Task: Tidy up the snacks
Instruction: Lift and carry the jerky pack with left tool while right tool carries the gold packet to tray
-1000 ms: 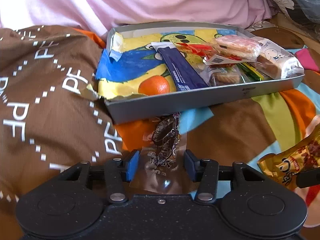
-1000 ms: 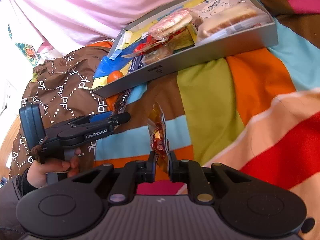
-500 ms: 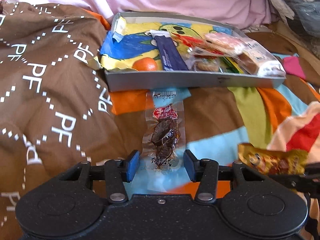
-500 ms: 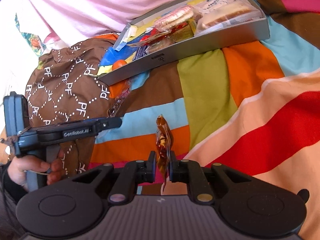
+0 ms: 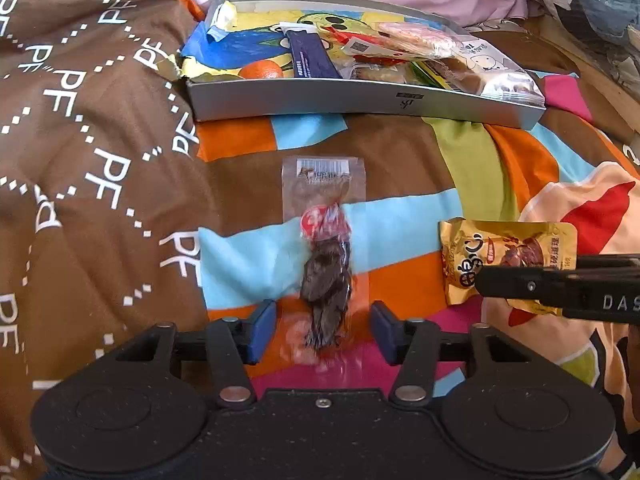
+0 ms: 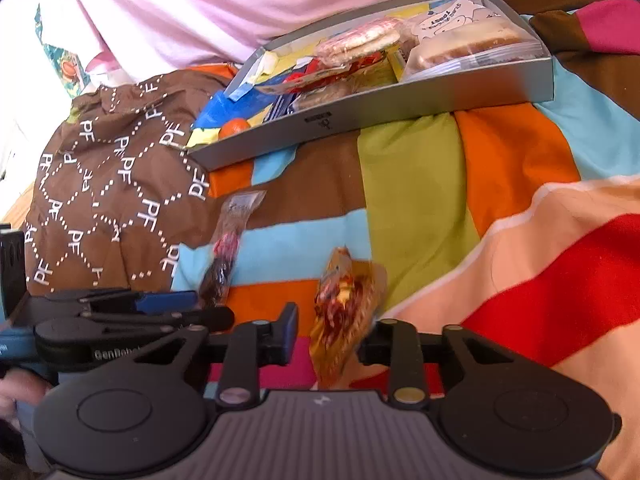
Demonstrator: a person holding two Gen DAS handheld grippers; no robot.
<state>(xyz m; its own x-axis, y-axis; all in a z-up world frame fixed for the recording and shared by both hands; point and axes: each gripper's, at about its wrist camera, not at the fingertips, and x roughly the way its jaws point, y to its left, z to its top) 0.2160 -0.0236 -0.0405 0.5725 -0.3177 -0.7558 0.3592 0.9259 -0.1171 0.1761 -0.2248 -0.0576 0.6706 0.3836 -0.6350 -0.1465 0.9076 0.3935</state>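
Readable markings: the brown quilted cloth [image 5: 80, 160] at my left repeats white "PF" letters in a dotted diamond grid; my left gripper's [image 5: 323, 334] side, seen from the right wrist, reads "GenRobot"; my right gripper's [image 6: 327, 346] arm, seen from the left wrist, shows "DAS". The shallow grey rectangular box [image 5: 360, 104] carries a small dark logo on its front wall, too small to read, and one white packet inside reads "TOAST". The clear plastic packet of dark dried snack [image 5: 326, 264], with a barcode at its far end and a red-and-white label mid-length, lies flat on the multicoloured patchwork blanket [image 5: 472, 160] between my left gripper's spread blue pads, untouched. The gold foil snack packet [image 6: 346, 312], printed with white characters I cannot read, lies between my right gripper's parted fingers, released. Both packets sit near the box, outside it.
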